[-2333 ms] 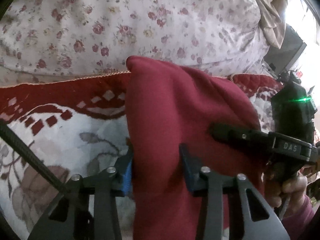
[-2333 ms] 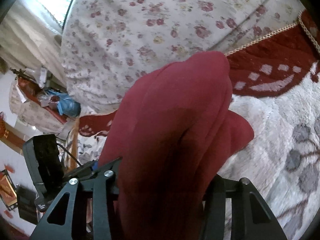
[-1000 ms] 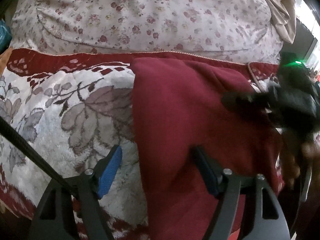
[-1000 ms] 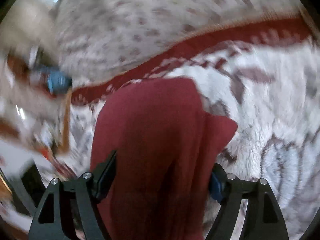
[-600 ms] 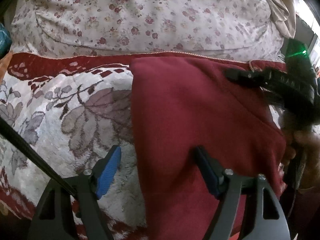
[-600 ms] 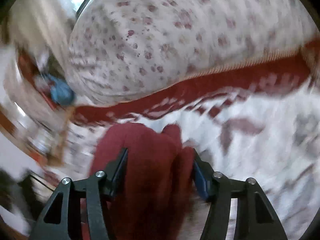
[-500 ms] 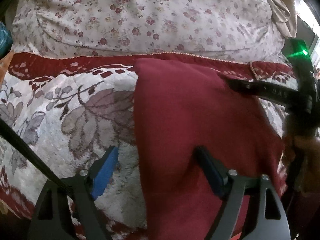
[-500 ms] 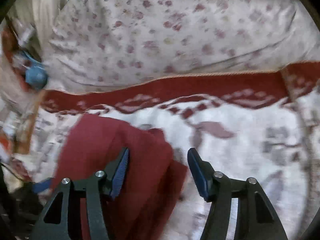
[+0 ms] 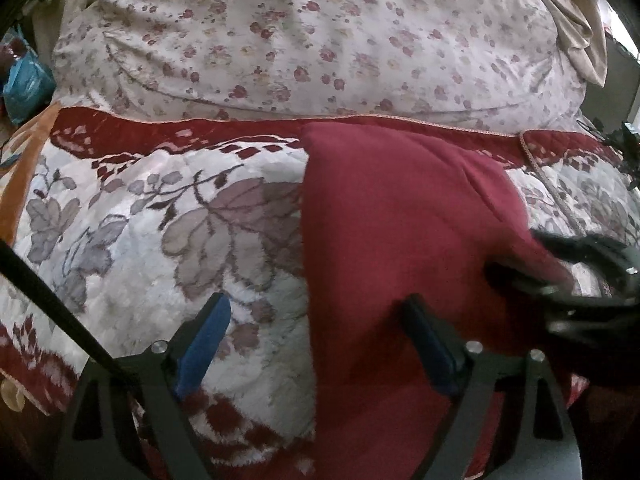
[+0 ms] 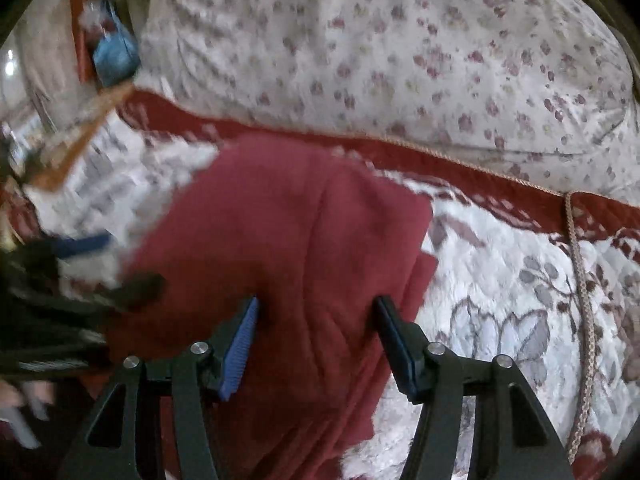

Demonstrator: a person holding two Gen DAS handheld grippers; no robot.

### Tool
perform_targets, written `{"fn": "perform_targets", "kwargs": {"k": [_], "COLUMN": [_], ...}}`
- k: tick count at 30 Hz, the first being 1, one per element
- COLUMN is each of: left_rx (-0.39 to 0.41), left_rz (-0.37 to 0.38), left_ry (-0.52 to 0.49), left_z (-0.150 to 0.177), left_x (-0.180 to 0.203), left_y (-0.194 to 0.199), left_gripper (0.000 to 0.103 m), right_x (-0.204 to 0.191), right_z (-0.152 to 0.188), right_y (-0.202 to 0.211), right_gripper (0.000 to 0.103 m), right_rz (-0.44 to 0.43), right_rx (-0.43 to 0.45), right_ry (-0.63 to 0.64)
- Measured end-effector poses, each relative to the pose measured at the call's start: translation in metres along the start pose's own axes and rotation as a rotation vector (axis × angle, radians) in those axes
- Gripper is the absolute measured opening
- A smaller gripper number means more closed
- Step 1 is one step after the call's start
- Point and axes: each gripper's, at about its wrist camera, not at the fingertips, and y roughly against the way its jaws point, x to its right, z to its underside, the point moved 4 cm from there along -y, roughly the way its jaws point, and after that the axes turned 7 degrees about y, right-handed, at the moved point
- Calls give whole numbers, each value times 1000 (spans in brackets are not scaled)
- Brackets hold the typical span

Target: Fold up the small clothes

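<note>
Red garment (image 9: 400, 216), one only, lies folded on the flowered blanket (image 9: 132, 240), ahead of both claws. Beyond it rises one floral quilt (image 9: 320, 40). Left claw (image 9: 320, 336) has just been spreading, jaws loose astride the cloth's edge. Right claw (image 10: 316, 340) hangs unclenched, cloth between its pads (image 10: 240, 344), not pinched.

The patterned blanket (image 9: 120, 240) lies bare across the left half of the left wrist view, open ground for a gripper. At the top of both frames the bulky floral duvet (image 9: 320, 40) walls off the far side. The dark red garment (image 9: 400, 240) fills the centre. At the right edge the right gripper (image 9: 580, 276) crowds that side. In the right wrist view, a braided cord (image 10: 580, 280) crosses the bare blanket at right.
</note>
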Motion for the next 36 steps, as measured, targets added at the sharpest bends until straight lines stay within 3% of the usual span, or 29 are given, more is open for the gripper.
{"fn": "perform_targets", "kwargs": {"k": [6,11,15,17,22,26,36], "left_rx": [31,74,101,120,158,202,251], "left_rz": [-37,-66,-60,-64,-69,-70,-57], "left_ry": [8,14,43,46,52,65,77], "left_z": [1,-1,-2,-3,-7,-11,-18], "left_x": [-4,-9,-12,-13,-14,-13,-11], "left_y": [11,22,30,36,49,62,84], "left_gripper": [88,88,88,88,88,89,92], "right_x": [6,-16,-26,-22,-10,-4,-10], "right_z": [2,7,24,30,24,18,0], "right_y": [14,42,22,16,41,63,88], "right_gripper": [68,68,71,72,73,87,92], "right_rz": [-21,-42,7,-9,-7,-2,48], "right_rx": [-2,48,-25,-47,6,60,120], "right_ry": [-58,-29,1,-22,-91,-159,-185]}}
